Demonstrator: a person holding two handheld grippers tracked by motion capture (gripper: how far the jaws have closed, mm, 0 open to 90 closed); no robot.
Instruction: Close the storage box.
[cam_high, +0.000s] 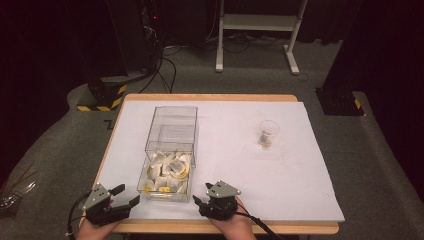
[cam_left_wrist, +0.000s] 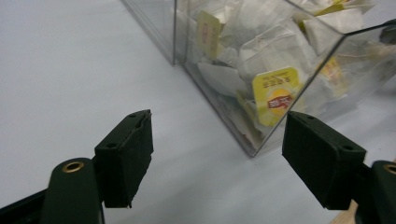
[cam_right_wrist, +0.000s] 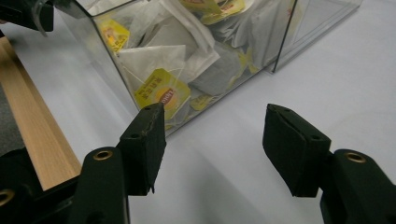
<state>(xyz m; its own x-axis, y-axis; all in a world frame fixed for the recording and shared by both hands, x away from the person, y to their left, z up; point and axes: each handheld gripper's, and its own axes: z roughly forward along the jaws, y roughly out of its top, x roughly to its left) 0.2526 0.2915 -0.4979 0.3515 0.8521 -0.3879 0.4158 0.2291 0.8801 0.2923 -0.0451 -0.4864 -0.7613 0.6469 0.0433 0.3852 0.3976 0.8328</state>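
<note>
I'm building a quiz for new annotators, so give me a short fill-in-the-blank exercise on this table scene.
1. The clear box holds many ____ with yellow tags.
2. The glass cup stands to the ____ of the clear box in the high view.
3. Both the left tool and the right tool have their jaws ____.
4. The table is covered by a ____ sheet.

Missing words: tea bags; right; open; white
</note>
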